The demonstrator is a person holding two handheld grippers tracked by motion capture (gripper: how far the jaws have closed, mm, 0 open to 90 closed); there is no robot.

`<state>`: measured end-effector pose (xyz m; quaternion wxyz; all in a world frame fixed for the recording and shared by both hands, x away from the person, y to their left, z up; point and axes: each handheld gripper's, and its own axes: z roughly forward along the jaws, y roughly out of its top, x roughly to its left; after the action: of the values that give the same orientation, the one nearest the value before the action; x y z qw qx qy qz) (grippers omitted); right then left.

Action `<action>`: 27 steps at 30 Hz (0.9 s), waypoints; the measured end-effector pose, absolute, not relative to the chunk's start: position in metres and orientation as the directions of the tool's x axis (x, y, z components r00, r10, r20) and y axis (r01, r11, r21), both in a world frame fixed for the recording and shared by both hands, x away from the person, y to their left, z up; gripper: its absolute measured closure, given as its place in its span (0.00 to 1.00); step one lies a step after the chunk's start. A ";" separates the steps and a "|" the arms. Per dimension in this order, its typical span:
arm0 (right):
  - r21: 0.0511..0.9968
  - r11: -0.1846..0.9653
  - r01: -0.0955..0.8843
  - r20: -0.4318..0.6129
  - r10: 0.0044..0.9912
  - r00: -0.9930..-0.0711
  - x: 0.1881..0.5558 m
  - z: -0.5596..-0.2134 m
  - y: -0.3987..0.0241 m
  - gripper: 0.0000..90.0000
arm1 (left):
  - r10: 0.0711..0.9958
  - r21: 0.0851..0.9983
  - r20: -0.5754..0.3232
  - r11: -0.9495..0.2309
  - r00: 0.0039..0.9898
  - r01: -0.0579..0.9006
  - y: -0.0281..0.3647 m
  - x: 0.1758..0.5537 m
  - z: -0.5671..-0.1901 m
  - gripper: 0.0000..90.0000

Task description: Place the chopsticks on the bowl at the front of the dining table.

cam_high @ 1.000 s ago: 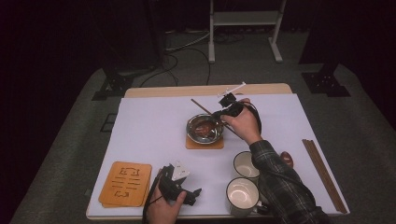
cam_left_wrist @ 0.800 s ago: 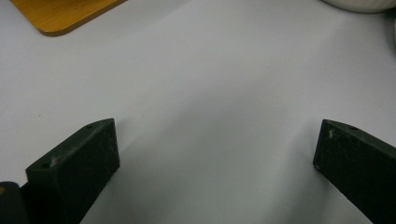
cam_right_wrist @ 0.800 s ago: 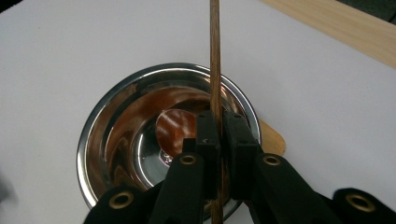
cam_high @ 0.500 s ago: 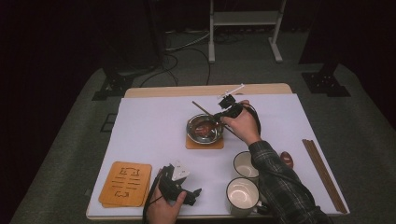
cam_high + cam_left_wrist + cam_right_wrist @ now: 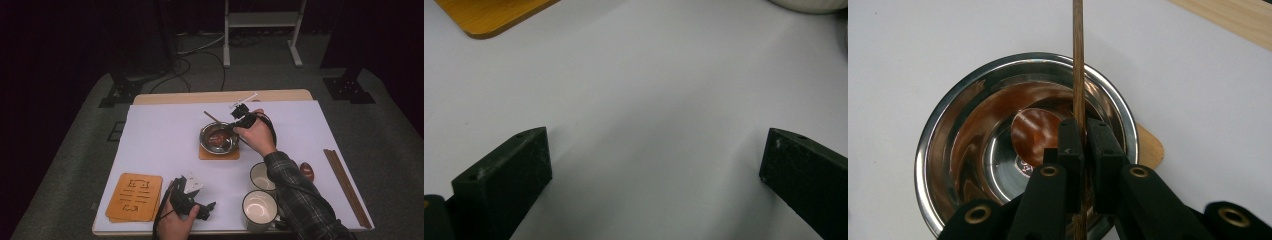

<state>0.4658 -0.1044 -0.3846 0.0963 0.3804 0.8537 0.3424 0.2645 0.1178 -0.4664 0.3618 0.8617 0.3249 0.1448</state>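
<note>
Stick (image 5: 1077, 60) of thin wood, clamped between the nearly closed jaws of the right gripper (image 5: 1083, 135) and running straight across the steel bowl (image 5: 933, 135), lower end down inside it, far tip poking out past the rim toward the back left of the table (image 5: 160, 135). Hardly any change from a second ago: same tilt of the stick (image 5: 212, 118), same bowl (image 5: 205, 142) on the same coaster (image 5: 218, 155), right hand (image 5: 257, 135) shifted only a touch, left hand (image 5: 172, 225) where it was. Nearest the front edge, left gripper (image 5: 207, 209) held low in the left hand, pointing rightward just over the white sheet, jaws spread wide with nothing between them, as seen in the left gripper view (image 5: 656, 165). Just to its left, an orange wooden board (image 5: 135, 197); to its right, two white mugs (image 5: 259, 207), one behind the other. Farther on, at mid-table, right forearm in a plaid sleeve stretched forward and leftward, wrist bent, knuckles up, right gripper (image 5: 235, 126) angled down at the bowl's right rim. Well off to the right, a pair of chopsticks (image 5: 345, 185) lying along the table edge.
</note>
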 end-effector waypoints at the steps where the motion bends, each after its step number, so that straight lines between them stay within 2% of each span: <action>1: 0.656 0.480 0.583 0.094 0.714 -0.694 0.466 -0.385 -0.103 0.94 | 0.665 0.718 0.014 -0.527 0.747 0.455 0.118 0.264 -0.466 0.00; 27: 0.643 0.516 0.566 0.076 0.692 -0.718 0.464 -0.389 -0.090 0.94 | 0.665 0.718 0.015 -0.527 0.747 0.455 0.118 0.264 -0.466 0.00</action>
<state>0.4639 -0.0900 -0.3893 0.0953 0.3634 0.8655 0.3314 0.2645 0.1178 -0.4664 0.3617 0.8617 0.3249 0.1450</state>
